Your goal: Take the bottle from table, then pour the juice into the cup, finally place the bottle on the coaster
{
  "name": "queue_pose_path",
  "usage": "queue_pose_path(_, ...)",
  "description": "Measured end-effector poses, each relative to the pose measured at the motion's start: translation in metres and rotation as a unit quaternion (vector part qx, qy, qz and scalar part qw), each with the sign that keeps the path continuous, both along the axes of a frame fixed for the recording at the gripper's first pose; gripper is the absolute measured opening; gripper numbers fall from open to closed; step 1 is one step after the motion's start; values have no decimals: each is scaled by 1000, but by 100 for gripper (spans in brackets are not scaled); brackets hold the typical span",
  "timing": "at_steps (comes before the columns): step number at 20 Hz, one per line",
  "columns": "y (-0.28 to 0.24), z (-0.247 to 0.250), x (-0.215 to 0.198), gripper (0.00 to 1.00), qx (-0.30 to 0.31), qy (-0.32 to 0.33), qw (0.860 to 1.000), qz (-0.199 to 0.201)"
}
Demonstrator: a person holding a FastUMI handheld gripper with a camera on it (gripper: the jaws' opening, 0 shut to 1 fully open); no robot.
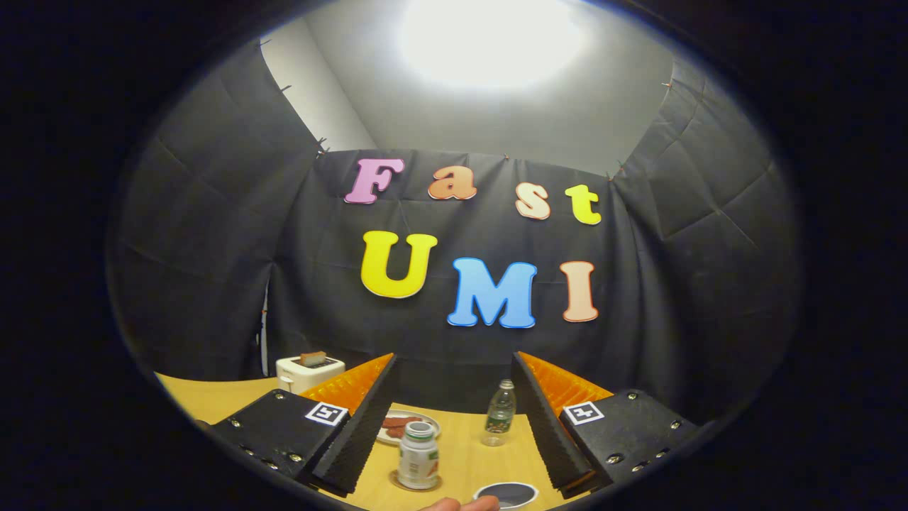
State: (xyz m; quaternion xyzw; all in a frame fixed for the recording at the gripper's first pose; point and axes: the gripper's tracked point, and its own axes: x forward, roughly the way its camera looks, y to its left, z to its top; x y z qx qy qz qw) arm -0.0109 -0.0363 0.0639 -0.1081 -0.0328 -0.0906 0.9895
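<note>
Spread wide and holding nothing, the gripper looks out over the table from above.

Going left to right: a toaster stands beyond the left finger at the far side of the table. A plate of food lies between the fingers. Just in front of it the white bottle stands upright on the coaster, its long axis vertical and its open mouth (no cap that I can see) pointing straight up. Further back and to the right is a clear water bottle, also upright. Nearest, the cup sits beside a fingertip of someone's hand.

Judging by how things lie, the bottle is already on the coaster with nothing gripping it, so the task looks done, or nearly. Whether juice reached the cup I cannot tell.
</note>
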Motion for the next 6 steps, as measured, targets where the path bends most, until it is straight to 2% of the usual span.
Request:
queue_pose_path(4,-88,-14,-11,95,13,-12,999,-37)
queue_pose_path(6,-143,-27,-23,95,12,-18,998,-67)
